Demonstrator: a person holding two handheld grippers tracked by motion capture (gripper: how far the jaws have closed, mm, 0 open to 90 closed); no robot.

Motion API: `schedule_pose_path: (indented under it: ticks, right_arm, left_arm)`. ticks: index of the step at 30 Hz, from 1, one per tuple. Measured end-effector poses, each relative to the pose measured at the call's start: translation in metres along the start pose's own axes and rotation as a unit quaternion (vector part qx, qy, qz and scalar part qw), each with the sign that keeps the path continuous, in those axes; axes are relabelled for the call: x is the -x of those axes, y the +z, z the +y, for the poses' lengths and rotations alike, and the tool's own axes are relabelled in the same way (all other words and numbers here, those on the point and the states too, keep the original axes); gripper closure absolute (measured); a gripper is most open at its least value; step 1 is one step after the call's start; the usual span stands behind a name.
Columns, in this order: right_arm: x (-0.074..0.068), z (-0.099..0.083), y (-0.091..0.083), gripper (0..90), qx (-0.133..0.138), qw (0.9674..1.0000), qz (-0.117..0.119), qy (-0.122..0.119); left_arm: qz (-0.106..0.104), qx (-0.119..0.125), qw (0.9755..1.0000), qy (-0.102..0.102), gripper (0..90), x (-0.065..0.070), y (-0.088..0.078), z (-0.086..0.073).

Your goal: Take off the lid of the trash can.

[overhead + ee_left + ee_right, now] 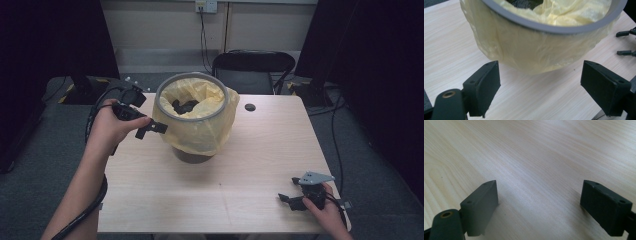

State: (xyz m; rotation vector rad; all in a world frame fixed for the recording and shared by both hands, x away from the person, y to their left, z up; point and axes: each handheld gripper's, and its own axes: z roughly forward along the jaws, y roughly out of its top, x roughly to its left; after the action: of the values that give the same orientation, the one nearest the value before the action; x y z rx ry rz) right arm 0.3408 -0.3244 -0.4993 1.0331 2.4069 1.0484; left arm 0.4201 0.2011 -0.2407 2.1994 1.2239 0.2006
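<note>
My left gripper (150, 129) is spread wide, holding nothing, beside the yellow bag (200, 131) skirting the upright bin (192, 152) mid-table; the bag lies straight ahead between my jaws. My right gripper (290, 200), equally wide, rests well apart.

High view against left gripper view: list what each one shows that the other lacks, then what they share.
High view alone: the whole bin standing on the table, something dark lying inside it, the black chair behind the table, and the left gripper from outside, beside the bin's wall.

Left gripper view alone: a close look at the left gripper's black pads, set wide apart, facing the overhang of the bag.

Both: the yellow bag folded over the grey rim, the wooden table, and the right gripper farther off.
</note>
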Motion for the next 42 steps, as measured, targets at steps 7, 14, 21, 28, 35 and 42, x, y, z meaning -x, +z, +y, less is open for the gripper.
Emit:
schedule_pose_path:
  ticks: [7, 14, 21, 28, 35, 42]
  right_arm:
    - [0.000, 0.000, 0.000, 13.8, 0.000, 1.0000, 0.000, 0.000]
    - [0.000, 0.000, 0.000, 13.8, 0.000, 1.0000, 0.000, -0.001]
    - [0.000, 0.000, 0.000, 13.8, 0.000, 1.0000, 0.000, 0.000]
    - [0.000, 0.000, 0.000, 13.8, 0.000, 1.0000, 0.001, -0.001]
    - [0.001, 0.000, 0.000, 13.8, 0.000, 1.0000, 0.002, -0.001]
    - [0.001, 0.000, 0.000, 13.8, 0.000, 1.0000, 0.002, -0.001]
  left_arm:
    - [-0.002, 0.001, 1.0000, 0.004, 15.6, -0.004, -0.005, 0.021]
    - [-0.001, 0.001, 1.0000, 0.001, 15.6, -0.011, -0.003, 0.037]
    - [-0.005, -0.001, 0.9999, -0.010, 15.3, -0.025, 0.005, 0.049]
    - [-0.005, 0.003, 0.9996, -0.027, 14.8, -0.036, 0.013, 0.060]
    - [0.021, -0.004, 0.9989, -0.042, 15.7, -0.041, 0.024, 0.072]
    - [0.036, -0.015, 0.9982, -0.046, 32.8, -0.042, 0.034, 0.076]
